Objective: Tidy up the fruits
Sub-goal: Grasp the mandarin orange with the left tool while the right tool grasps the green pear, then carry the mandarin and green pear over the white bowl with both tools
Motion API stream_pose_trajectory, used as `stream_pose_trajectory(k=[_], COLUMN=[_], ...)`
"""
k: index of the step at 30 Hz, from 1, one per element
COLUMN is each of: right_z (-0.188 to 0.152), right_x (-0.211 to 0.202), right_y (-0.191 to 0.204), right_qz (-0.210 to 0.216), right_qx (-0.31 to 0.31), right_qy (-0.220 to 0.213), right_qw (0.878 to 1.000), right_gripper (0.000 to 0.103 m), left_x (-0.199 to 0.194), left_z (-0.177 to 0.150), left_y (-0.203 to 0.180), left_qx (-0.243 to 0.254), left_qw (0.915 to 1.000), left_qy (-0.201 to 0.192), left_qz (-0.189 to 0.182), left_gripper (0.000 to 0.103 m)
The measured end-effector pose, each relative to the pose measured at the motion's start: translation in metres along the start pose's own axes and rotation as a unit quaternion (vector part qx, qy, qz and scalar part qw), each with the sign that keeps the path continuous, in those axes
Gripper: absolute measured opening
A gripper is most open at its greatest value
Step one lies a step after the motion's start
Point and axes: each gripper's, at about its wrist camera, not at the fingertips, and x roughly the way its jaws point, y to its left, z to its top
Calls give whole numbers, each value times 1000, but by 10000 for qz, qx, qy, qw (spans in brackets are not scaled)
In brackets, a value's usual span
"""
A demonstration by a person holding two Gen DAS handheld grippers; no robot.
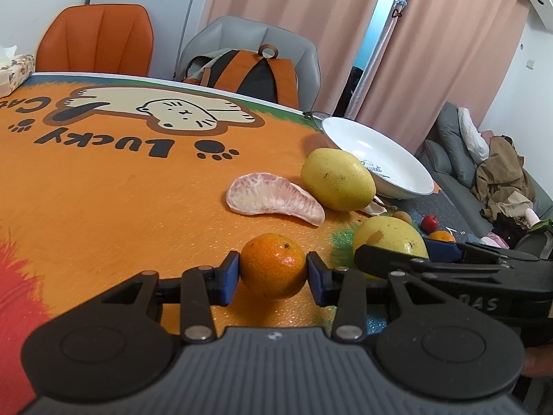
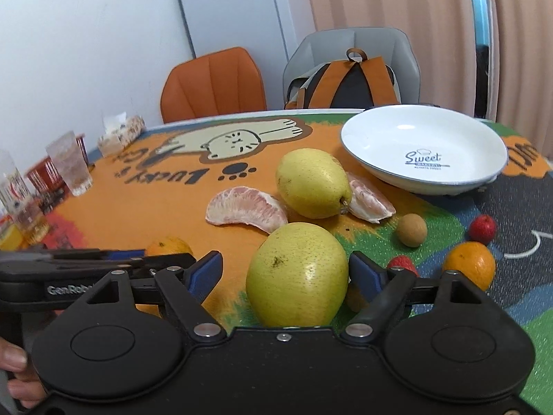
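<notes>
Left wrist view is showing the left gripper clenching a mandarin at lower centre of the frame, both blue pads pressing against its sides. Behind it, a peeled pomelo wedge is lying on the orange cat-print tablecloth, and a yellow pear is sitting just beside the wedge, close to a white bowl at right of centre. The right gripper's black fingers are reaching in from the right edge, crossing in front of a second yellow pear.

Right wrist view is showing the right gripper straddling that nearer pear at lower centre. Its right pad is sitting against the skin, while a clear gap is showing at the left one, so the tongs are not yet gripping. The white bowl printed "Sweet" is standing empty at upper right. 1 longan, 2 small red fruits and another mandarin are lying at the right. A 2nd pomelo wedge is touching the far pear. Drinking glasses are standing at the left edge, and a thumb is showing at the lower left corner.
</notes>
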Motion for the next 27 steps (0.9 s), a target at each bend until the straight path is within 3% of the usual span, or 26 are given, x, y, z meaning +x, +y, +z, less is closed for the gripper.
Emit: stream_pose_trajectory(k=[2, 10, 27], right_z=[-1, -4, 28], right_x=[3, -6, -28], right_y=[-1, -8, -44], right_qz=[-87, 120, -97], right_qx=[-21, 169, 400], right_qy=[4, -172, -712], right_qw=[10000, 9996, 9966], right_gripper=[63, 62, 62], left_x=[-2, -8, -2], left_z=[0, 4, 35], left_y=[1, 0, -32], left_qx=[-11, 65, 487], left_qw=[10000, 9999, 9983], left_qy=[-14, -100, -317], left_qz=[18, 77, -35], left_gripper=[40, 40, 40])
